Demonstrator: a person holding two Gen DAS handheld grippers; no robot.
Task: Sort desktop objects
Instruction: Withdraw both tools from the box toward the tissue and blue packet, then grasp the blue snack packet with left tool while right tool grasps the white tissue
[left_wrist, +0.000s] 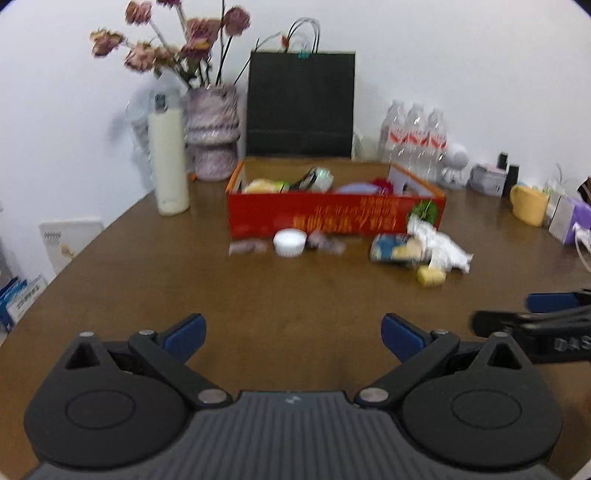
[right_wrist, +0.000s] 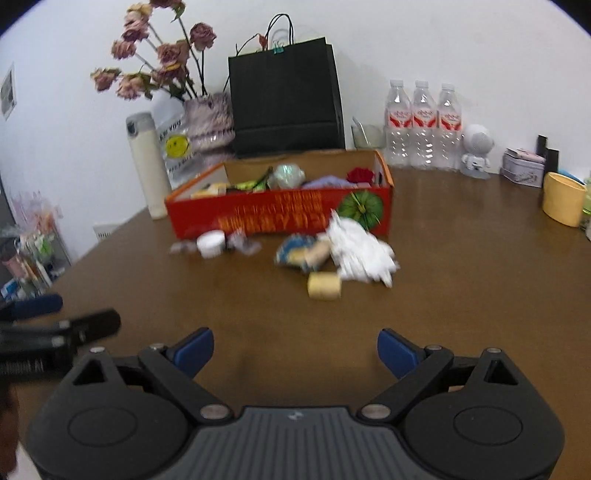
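Several items already lie in the red box (right_wrist: 280, 218) at twelve o'clock; a white jar (right_wrist: 211, 243), wrappers, a blue packet (right_wrist: 295, 253), white bag (right_wrist: 360, 253) and yellow roll (right_wrist: 324, 286) remain on the worktop (right_wrist: 461, 295) just before it. Left gripper (left_wrist: 293, 334) and right gripper (right_wrist: 295, 350) both hover wide, empty, well short.

Smooth brown wood table (left_wrist: 258, 295), printed red cardboard box (left_wrist: 332, 216), matt black paper bag (left_wrist: 301, 103), clear plastic bottles (right_wrist: 423, 125).
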